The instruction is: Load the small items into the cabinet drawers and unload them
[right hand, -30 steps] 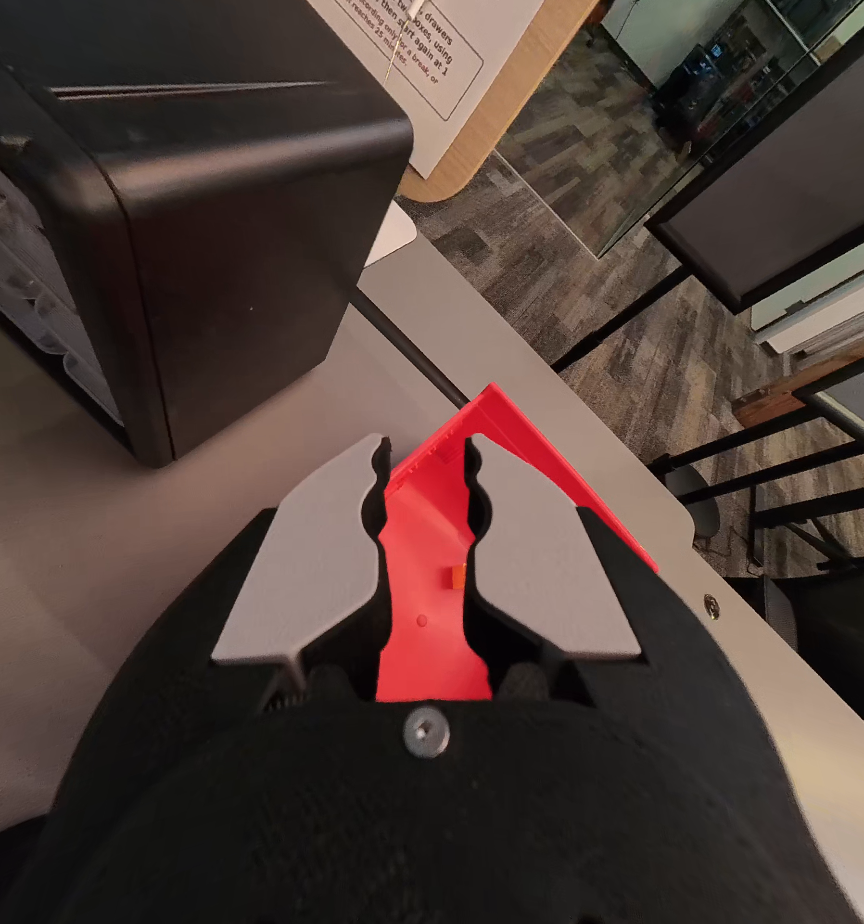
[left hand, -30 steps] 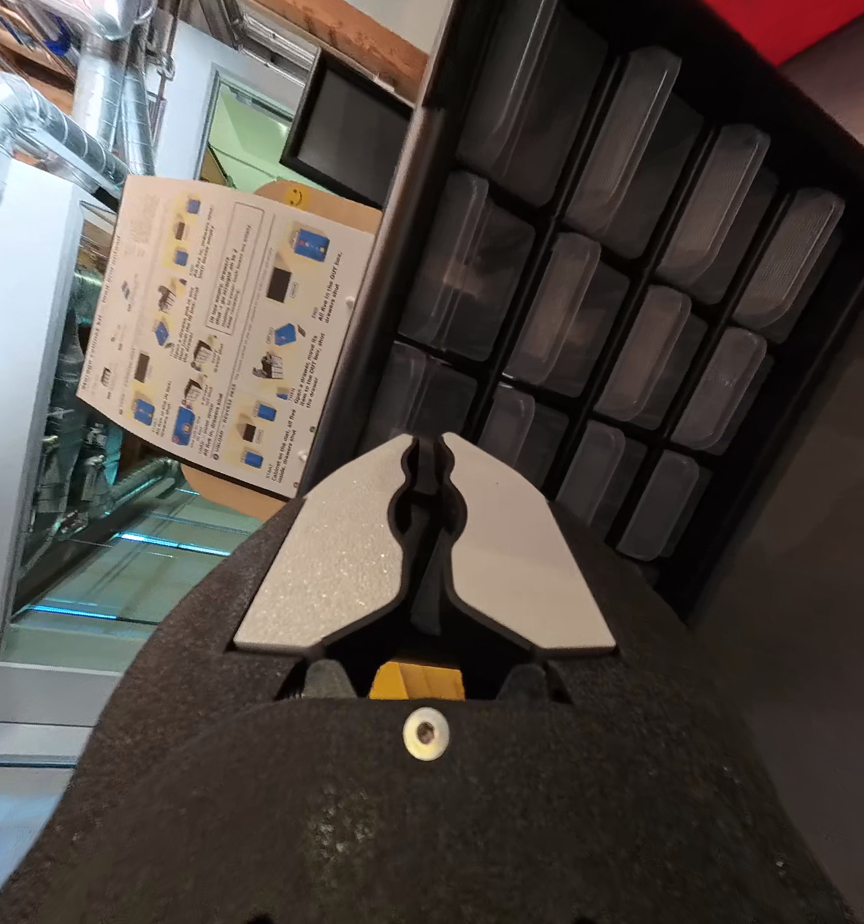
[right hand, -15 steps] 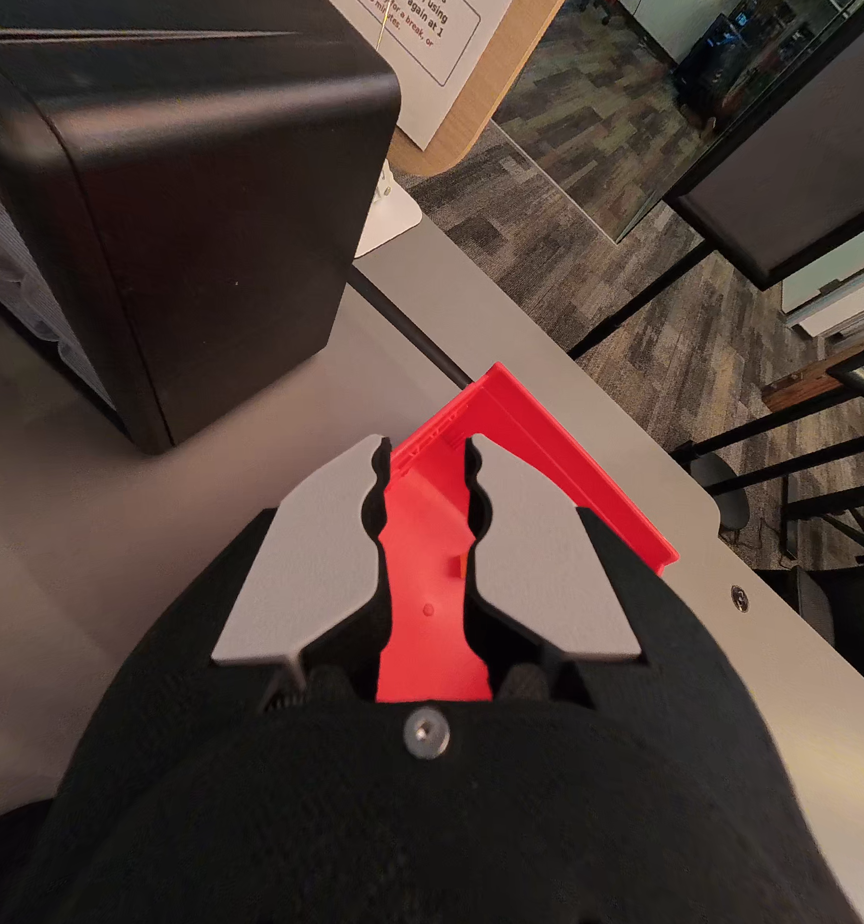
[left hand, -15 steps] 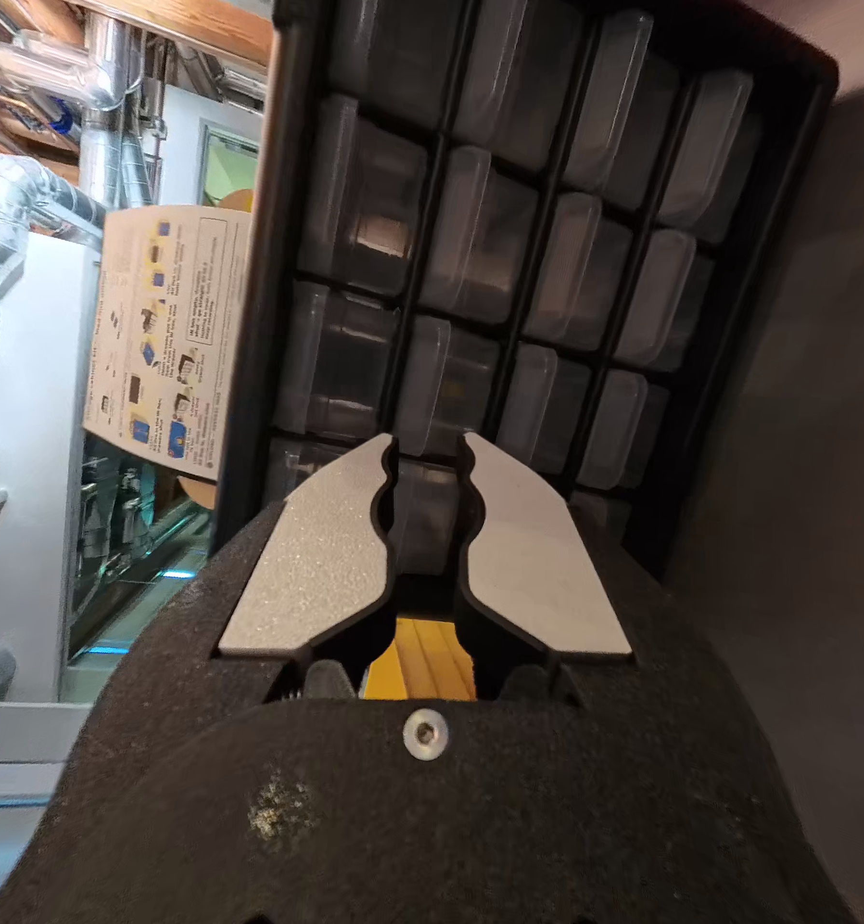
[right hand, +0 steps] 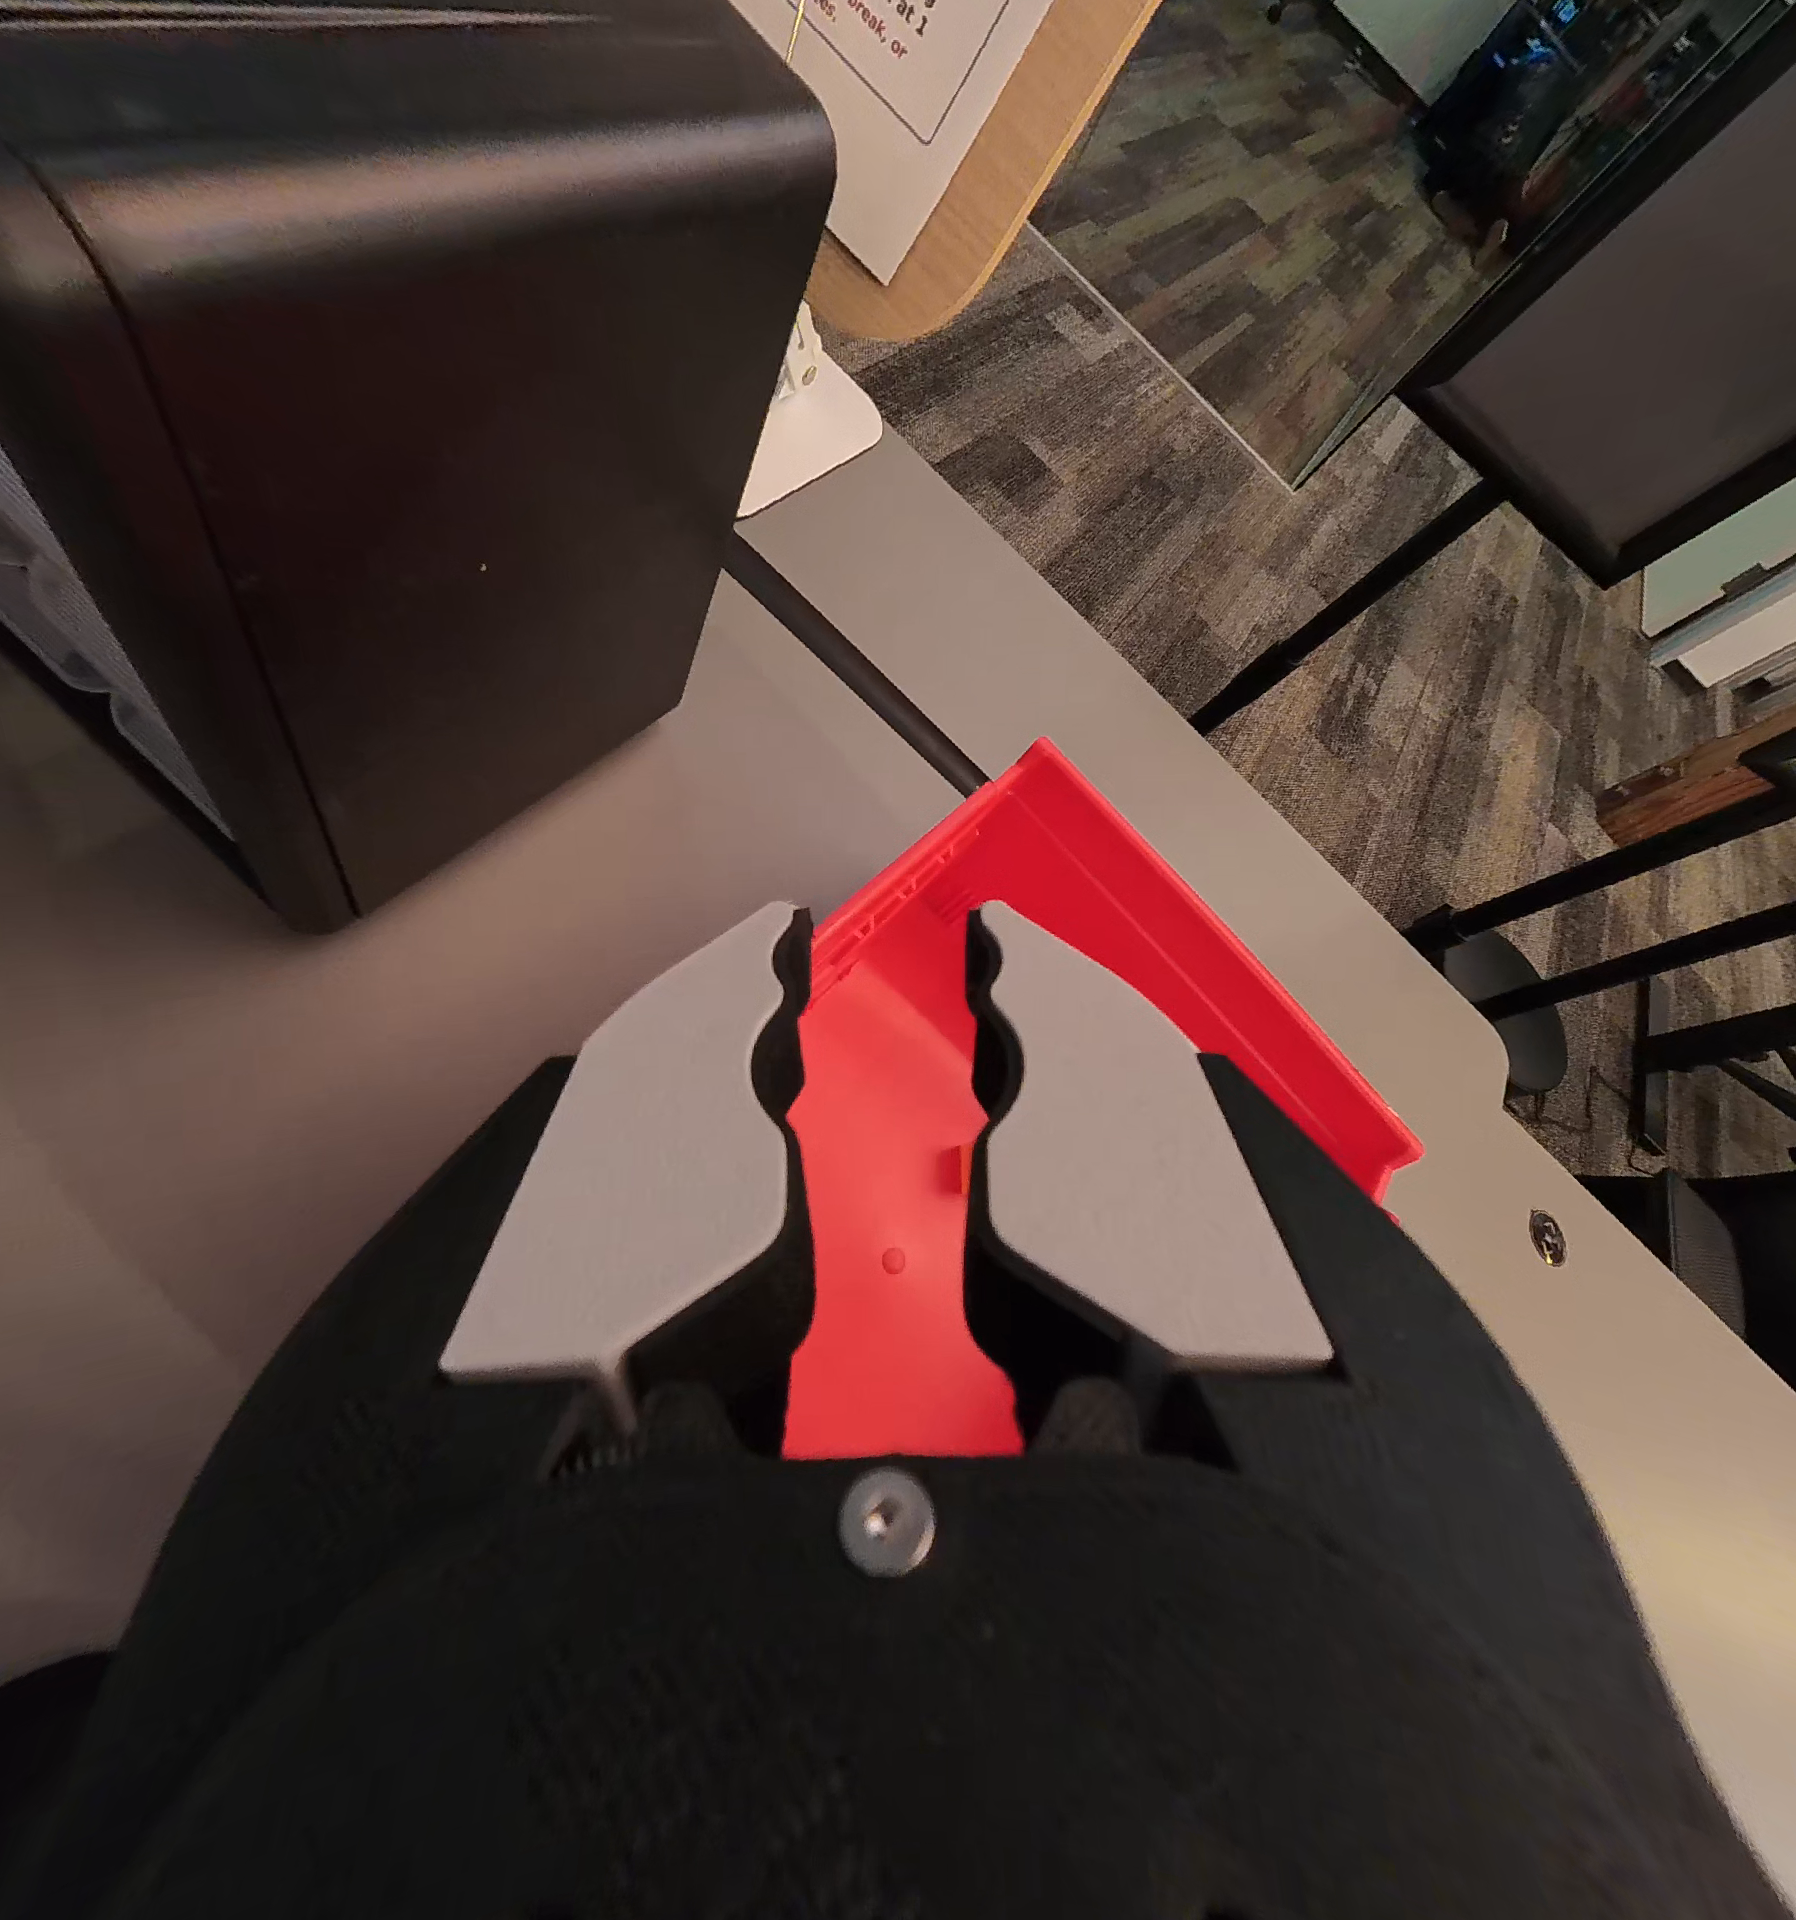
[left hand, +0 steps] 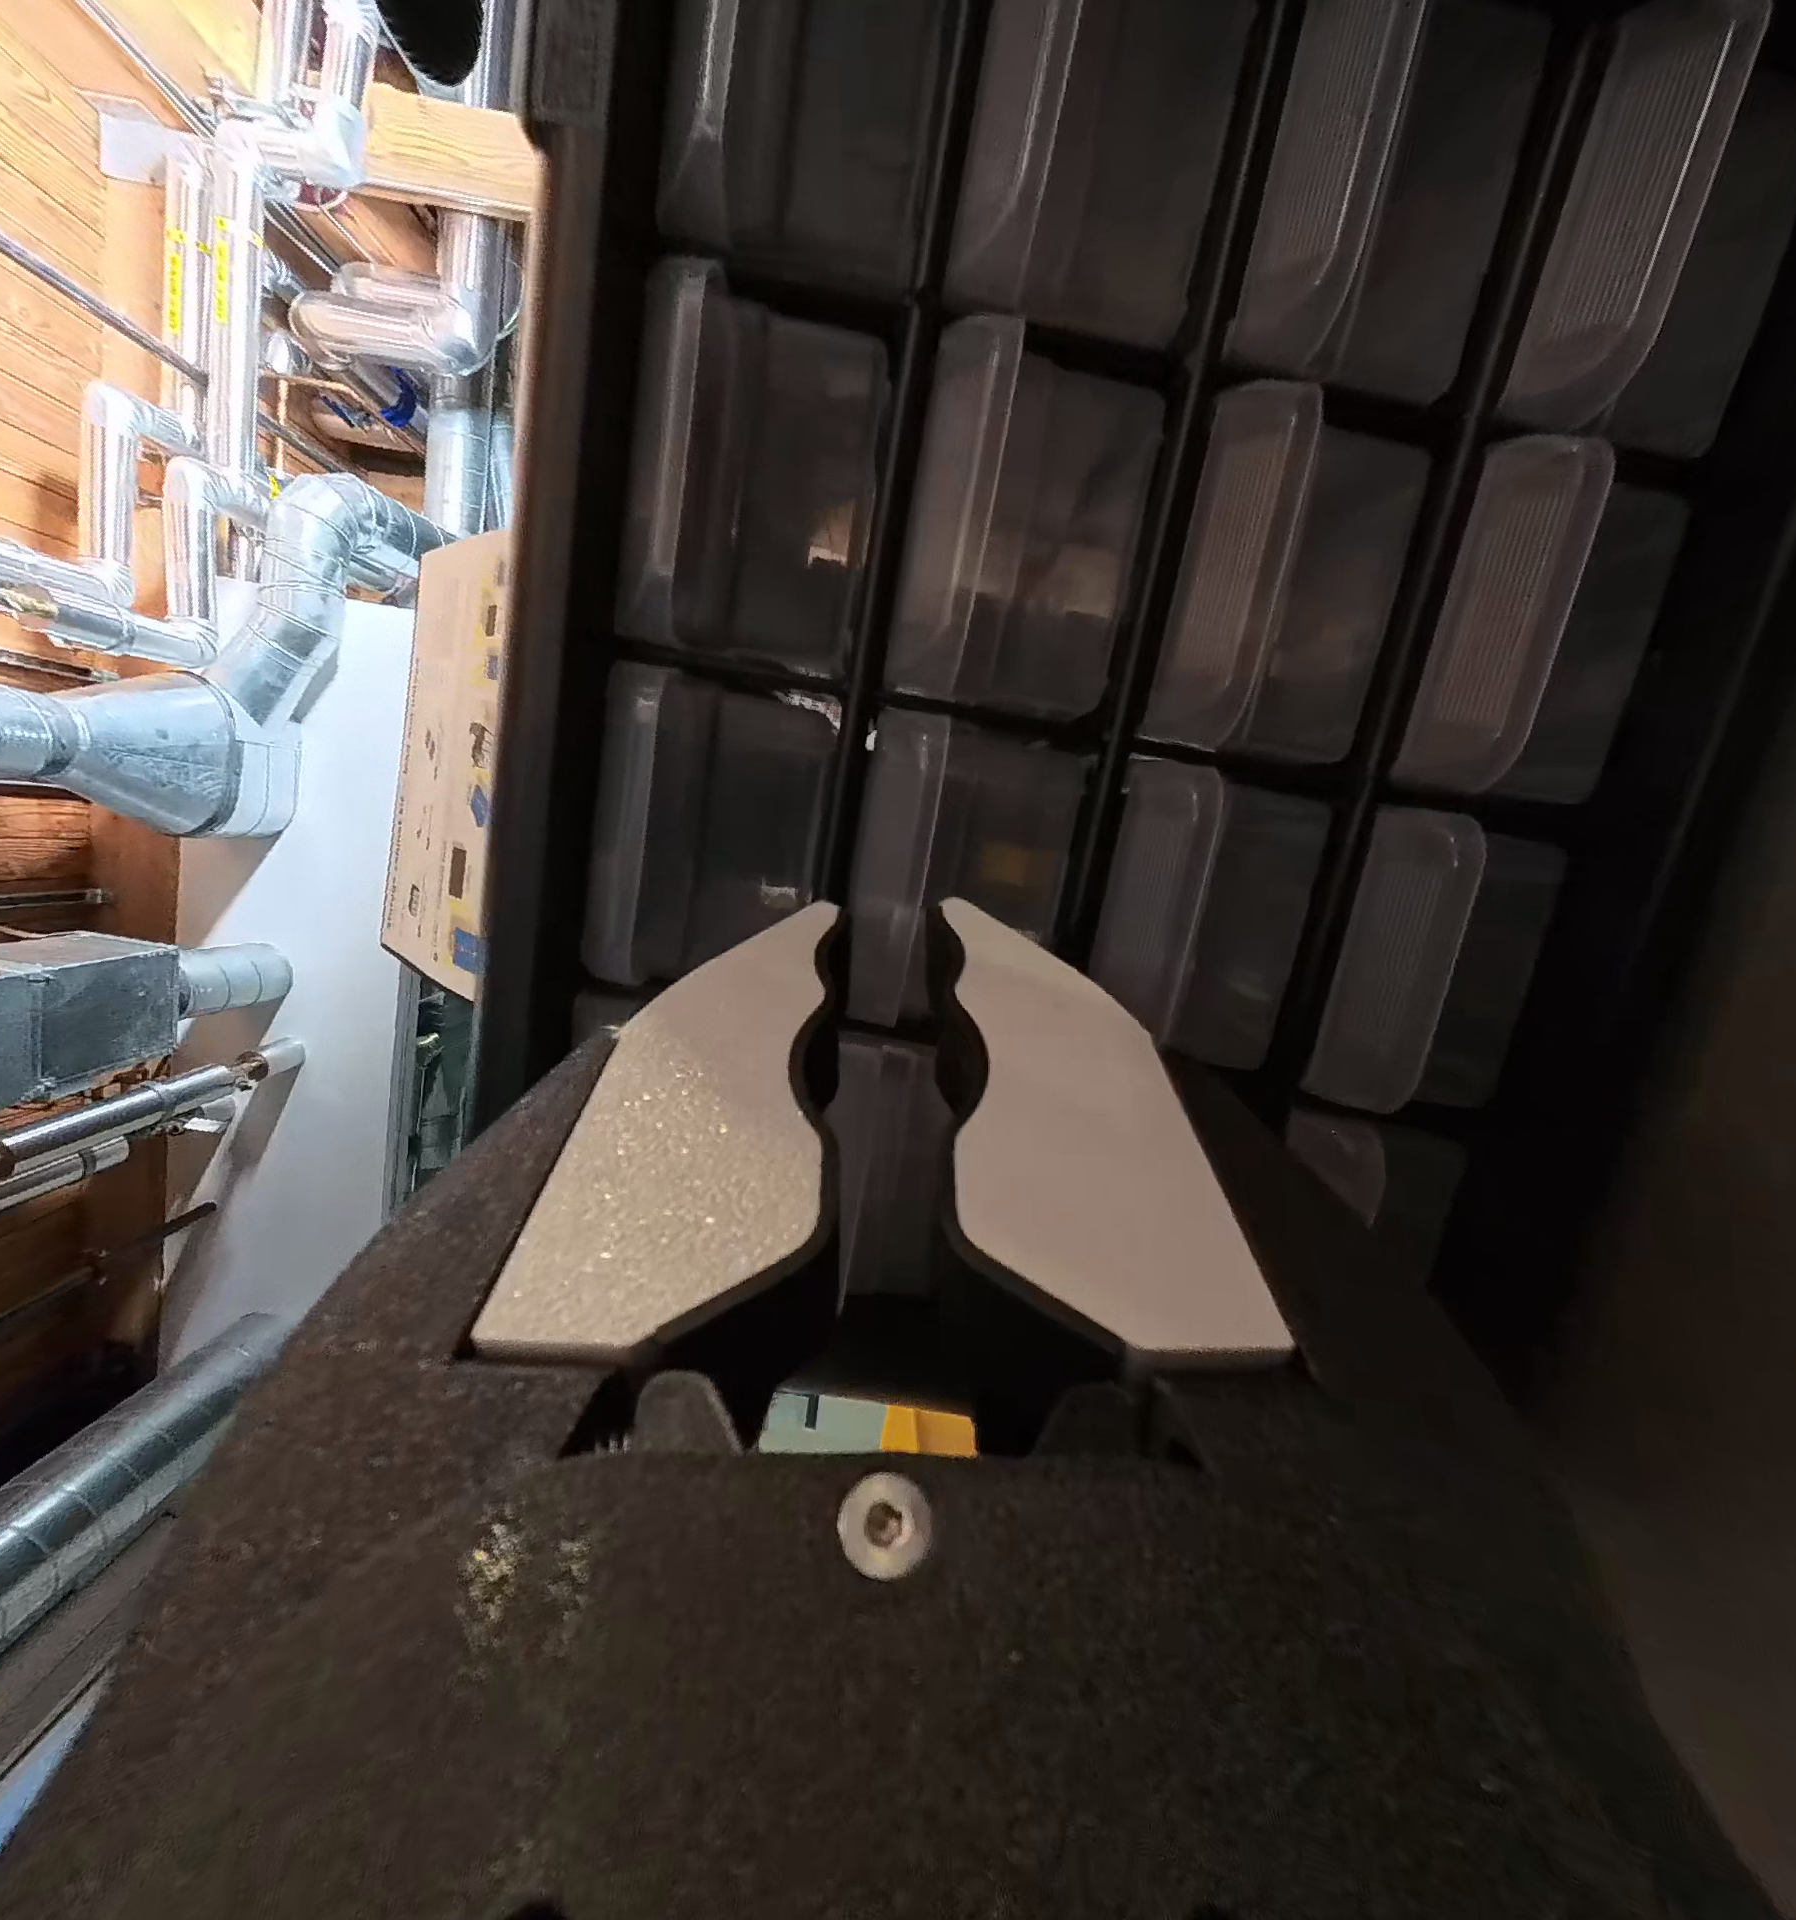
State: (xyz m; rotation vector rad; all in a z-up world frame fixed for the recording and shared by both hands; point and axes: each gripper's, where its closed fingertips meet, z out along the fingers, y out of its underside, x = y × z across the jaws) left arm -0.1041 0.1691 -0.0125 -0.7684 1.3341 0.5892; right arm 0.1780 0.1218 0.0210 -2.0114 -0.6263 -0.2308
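The black cabinet (left hand: 1133, 675) fills the left wrist view, its smoky clear drawers (left hand: 1278, 582) all pushed in. My left gripper (left hand: 889, 920) has its jaws pressed on the handle (left hand: 892, 831) of one drawer in the second column from the cabinet's edge. In the right wrist view my right gripper (right hand: 889, 914) is open and empty, hovering over a red bin (right hand: 1133, 935) on the grey table (right hand: 1029, 644). A small orange item (right hand: 956, 1169) lies in the bin by the right finger. The cabinet's side (right hand: 406, 468) stands to the left.
A yellow part (left hand: 935, 1429) shows under the left gripper's base. A board with a white instruction sheet (right hand: 925, 94) stands behind the cabinet. The table edge (right hand: 1496, 1091) runs close behind the red bin, with carpet floor and chair legs beyond. The tips of one gripper are about 30 centimeters away from the tips of the other.
My left gripper opened, swung to face the drawers, moved in and narrowed onto one drawer handle. My right gripper stayed open over the red bin and shifted only slightly.
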